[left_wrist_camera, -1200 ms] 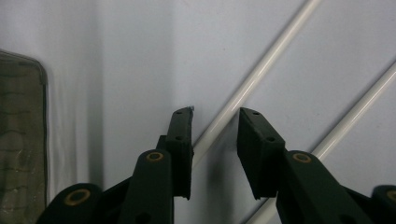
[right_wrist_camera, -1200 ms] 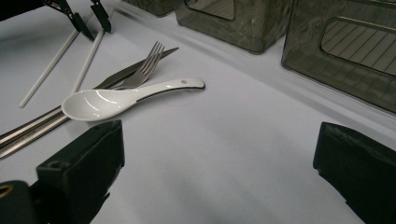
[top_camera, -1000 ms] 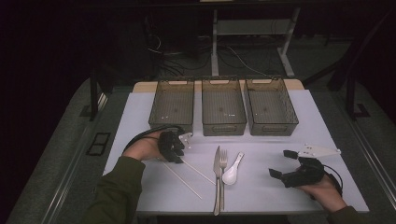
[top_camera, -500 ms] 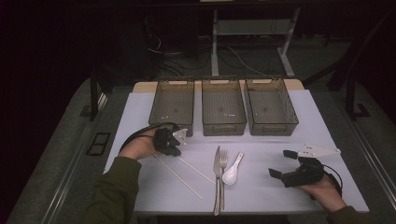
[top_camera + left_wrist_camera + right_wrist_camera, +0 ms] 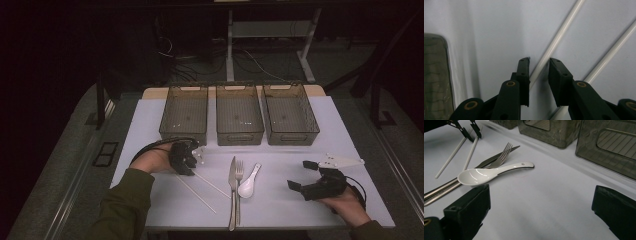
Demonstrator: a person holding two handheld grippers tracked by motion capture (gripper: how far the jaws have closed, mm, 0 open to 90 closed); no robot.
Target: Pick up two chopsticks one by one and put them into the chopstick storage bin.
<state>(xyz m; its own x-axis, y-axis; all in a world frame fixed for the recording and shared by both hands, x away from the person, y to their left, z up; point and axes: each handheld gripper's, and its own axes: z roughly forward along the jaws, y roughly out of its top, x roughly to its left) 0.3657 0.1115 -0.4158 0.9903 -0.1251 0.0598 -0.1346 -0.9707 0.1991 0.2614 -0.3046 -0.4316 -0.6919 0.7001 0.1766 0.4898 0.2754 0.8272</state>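
Nearest the worktop's front edge, a knife (image 5: 231, 186) and fork (image 5: 238, 185) lie side by side with a white spoon (image 5: 248, 183) angled against them, apparently laid out for sorting. Toward the right front corner the right gripper (image 5: 306, 176) rests low with its jaws spread wide and nothing between them, seemingly waiting its turn. Left of the cutlery lie two white chopsticks (image 5: 205, 188). The left gripper (image 5: 539, 67) points down at their far ends, its jaws having just been opening, released around one chopstick (image 5: 556, 42) without pressing it. Along the back edge stand three empty bins (image 5: 239, 112), likely the destinations.
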